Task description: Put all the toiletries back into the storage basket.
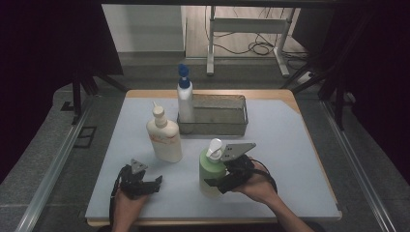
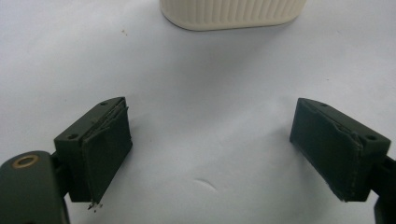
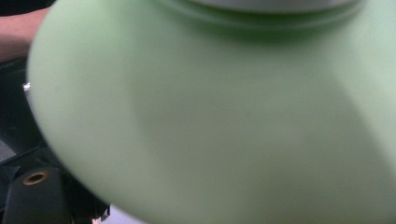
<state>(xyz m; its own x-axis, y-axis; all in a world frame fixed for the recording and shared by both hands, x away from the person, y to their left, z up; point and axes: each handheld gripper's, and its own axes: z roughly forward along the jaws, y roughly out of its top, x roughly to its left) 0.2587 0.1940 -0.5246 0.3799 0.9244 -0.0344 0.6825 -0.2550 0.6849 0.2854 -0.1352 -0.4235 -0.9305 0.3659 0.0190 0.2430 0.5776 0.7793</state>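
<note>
A: Bottle position, please. Where did the green pump bottle (image 1: pixel 211 169) stand?

B: Upright on the white mat (image 1: pixel 290 145), near the front edge, right of centre. Right gripper (image 1: pixel 218 182) sat around its lower body, one jaw visible across the front.

A: Grasping it?

B: Could not tell. The far jaw was hidden behind the bottle, and in the right gripper view the green body (image 3: pixel 224 121) was blurred and cut off on three sides, covering the pads.

A: Left gripper (image 1: pixel 153 183)?

B: Released. In the left gripper view both pads (image 2: pixel 107 154) stood wide apart over bare mat, nothing between them. Ahead, the cream bottle (image 2: pixel 232 13) showed only its ribbed base, top cut off.

A: Other items?

B: Blue-capped bottle (image 1: pixel 184 96) beside the metal tray (image 1: pixel 237 126).
</note>
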